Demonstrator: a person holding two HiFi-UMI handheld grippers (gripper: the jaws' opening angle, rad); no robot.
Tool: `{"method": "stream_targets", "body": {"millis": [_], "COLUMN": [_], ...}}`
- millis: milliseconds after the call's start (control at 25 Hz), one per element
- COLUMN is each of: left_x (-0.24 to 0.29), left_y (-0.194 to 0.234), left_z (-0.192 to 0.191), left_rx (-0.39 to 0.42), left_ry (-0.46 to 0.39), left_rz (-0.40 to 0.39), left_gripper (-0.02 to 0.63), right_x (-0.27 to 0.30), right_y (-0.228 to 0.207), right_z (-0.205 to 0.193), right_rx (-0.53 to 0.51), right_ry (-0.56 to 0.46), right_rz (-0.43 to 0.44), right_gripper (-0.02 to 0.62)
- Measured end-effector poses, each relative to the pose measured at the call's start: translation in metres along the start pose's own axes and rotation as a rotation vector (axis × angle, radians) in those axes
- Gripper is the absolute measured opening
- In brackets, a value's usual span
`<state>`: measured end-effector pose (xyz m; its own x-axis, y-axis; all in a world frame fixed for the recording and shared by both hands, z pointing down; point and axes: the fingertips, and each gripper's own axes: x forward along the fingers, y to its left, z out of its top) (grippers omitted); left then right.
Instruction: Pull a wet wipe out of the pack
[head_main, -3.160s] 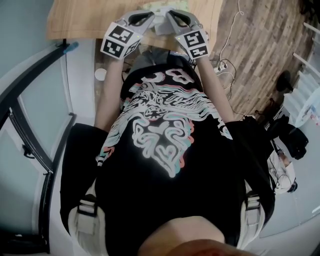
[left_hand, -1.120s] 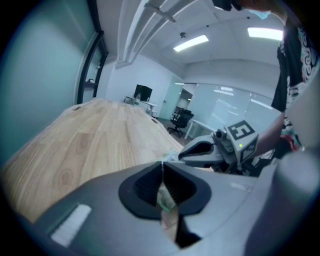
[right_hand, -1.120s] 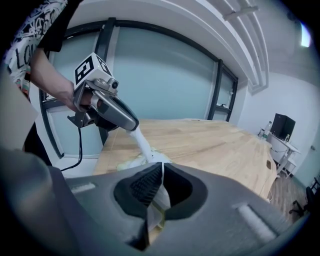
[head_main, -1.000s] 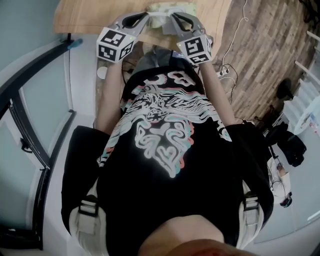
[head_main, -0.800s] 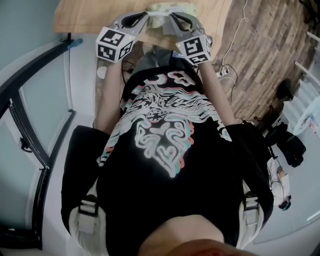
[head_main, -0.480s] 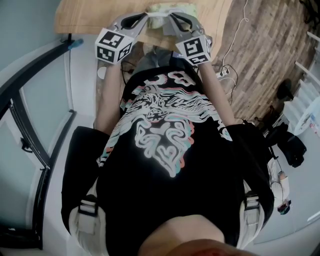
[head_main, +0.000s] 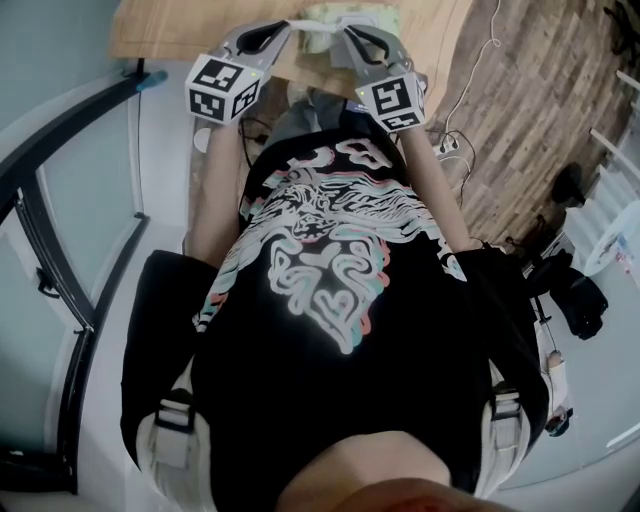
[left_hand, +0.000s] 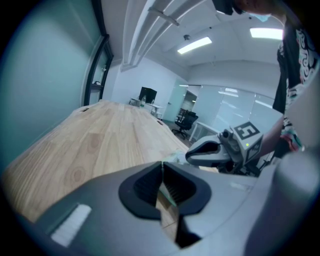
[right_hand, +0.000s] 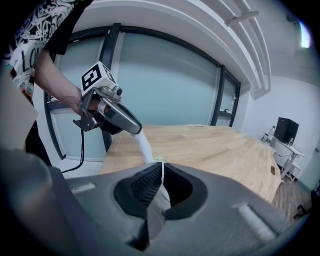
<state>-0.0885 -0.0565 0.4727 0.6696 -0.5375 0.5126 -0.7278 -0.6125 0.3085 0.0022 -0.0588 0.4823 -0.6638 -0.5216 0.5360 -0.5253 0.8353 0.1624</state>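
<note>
Wet wipe (right_hand: 144, 145) pinched at both ends

Seen in the right gripper view, the wet wipe is a white strip running toward 11 o'clock, from the closed jaws of the right gripper (right_hand: 162, 172) to the left gripper (right_hand: 136, 131), which is also clamped on it. Only the head view shows what is probably the pale green pack (head_main: 350, 14), at 12 o'clock on the wooden table (head_main: 180, 38).

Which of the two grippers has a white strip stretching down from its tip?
The left gripper; the wipe runs from it down into the lower right gripper.
</note>
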Motion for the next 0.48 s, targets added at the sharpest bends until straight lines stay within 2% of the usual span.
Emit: {"method": "stream_targets", "body": {"millis": [480], "left_x": [-0.012], "left_y": [0.019], "left_z": [0.001], "left_rx": [-0.015], "left_ry": [-0.017], "left_rz": [0.053], "left_gripper": [-0.002], "right_x": [0.001], "right_y": [-0.002], "right_z": [0.003], "right_rx": [0.006], "right_ry": [-0.018], "right_rz": [-0.014], "right_gripper": [0.011]}}
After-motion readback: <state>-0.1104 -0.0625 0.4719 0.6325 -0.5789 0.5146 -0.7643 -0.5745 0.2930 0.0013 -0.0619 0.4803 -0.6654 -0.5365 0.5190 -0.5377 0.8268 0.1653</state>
